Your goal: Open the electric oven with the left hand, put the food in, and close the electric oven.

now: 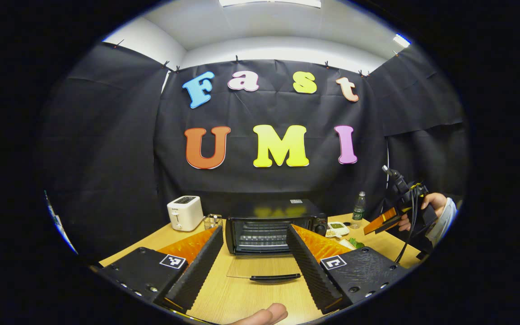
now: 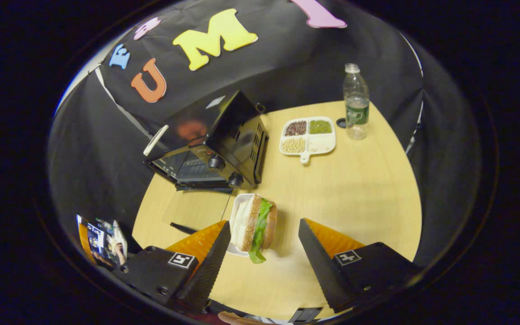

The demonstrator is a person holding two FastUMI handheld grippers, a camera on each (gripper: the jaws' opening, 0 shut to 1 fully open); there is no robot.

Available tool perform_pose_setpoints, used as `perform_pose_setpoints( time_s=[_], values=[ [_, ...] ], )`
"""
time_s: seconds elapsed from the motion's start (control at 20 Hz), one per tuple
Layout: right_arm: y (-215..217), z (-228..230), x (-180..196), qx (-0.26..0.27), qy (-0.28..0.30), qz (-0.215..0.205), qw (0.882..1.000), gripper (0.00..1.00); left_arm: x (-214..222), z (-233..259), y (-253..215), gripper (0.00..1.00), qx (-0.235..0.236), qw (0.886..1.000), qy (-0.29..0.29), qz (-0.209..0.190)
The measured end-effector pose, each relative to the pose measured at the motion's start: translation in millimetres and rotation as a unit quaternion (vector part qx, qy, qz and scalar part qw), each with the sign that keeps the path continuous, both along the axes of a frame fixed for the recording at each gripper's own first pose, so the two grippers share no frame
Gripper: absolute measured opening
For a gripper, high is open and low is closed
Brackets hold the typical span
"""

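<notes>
Right gripper [image 2: 260, 246] spread wide, hovering above the sandwich [image 2: 256, 225] on its small white plate [image 2: 237, 212], clasping nothing. Best lowered squarely, bread pinched gently across its flat faces, lettuce kept clear. Electric oven [image 2: 215, 144] near the desk's [image 2: 355, 189] back edge, door [image 1: 264, 267] flat open. Left gripper [image 1: 254, 259] spread too, empty, over the door handle [image 1: 274, 277].

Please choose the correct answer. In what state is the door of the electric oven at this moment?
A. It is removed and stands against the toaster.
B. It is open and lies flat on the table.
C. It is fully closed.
B: the glass oven door lies flat on the table before the electric oven, exposing the rack inside.
</notes>
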State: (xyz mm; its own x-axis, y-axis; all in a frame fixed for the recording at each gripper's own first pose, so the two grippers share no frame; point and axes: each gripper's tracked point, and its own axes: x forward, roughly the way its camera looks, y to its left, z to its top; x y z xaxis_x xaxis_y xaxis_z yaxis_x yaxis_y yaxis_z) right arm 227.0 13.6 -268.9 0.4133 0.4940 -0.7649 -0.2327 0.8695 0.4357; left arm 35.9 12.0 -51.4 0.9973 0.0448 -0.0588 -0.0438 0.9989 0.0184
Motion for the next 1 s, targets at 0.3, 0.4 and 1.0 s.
perform_pose_setpoints(
  time_s=[0.3,0.4,1.0],
  values=[
    [21,-42,10,0.055,0.121,0.052,0.99,0.87,-1,20,-5,0.93,0.009,1.0,-0.024,0.006],
    [28,-52,12,0.064,0.147,0.066,0.985,0.85,1,26,-5,0.93,0.013,0.999,-0.029,0.013],
    [43,-57,-4,0.094,0.199,0.037,0.975,0.41,-11,26,-25,0.93,0.011,0.999,-0.037,-0.016]
  ],
)
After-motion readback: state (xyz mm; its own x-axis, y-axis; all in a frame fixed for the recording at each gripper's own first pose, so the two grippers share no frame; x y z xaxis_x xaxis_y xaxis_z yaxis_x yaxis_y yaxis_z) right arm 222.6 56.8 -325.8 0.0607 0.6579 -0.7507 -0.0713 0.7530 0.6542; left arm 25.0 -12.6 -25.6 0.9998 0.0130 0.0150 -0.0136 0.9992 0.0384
